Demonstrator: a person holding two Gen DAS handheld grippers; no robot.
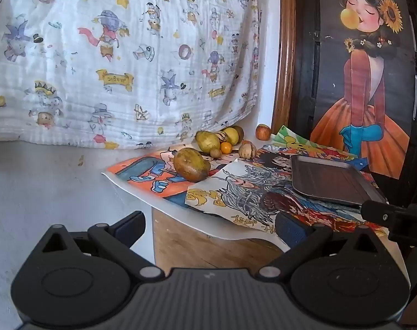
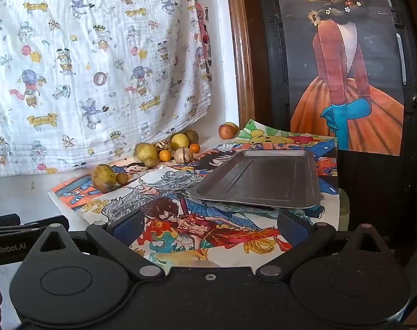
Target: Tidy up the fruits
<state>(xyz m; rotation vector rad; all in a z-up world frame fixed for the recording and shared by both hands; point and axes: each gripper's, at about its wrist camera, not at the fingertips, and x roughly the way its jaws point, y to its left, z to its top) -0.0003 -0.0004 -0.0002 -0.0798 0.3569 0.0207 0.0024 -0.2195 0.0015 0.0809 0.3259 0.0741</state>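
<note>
Several fruits lie on cartoon posters at the back of a small table. A big yellow-brown mango [image 1: 191,164] [image 2: 104,177] lies nearest, with a small brown fruit [image 2: 122,178] beside it. Behind sit a green-yellow mango [image 1: 207,140] [image 2: 146,151], small oranges [image 1: 226,147] [image 2: 165,155], striped round fruits [image 1: 247,149] [image 2: 183,154] and a reddish apple [image 1: 263,132] [image 2: 226,131]. An empty metal tray [image 1: 332,179] [image 2: 260,183] rests to the right. My left gripper [image 1: 209,227] and right gripper [image 2: 208,227] both stand open and empty, short of the fruits.
A white cartoon-print cloth [image 1: 120,55] hangs behind the fruits. A large poster of a girl in an orange dress [image 2: 345,88] leans on a dark frame at the right. The table's wooden front edge [image 1: 208,247] shows below the posters. The other gripper's body [image 1: 395,217] pokes in at right.
</note>
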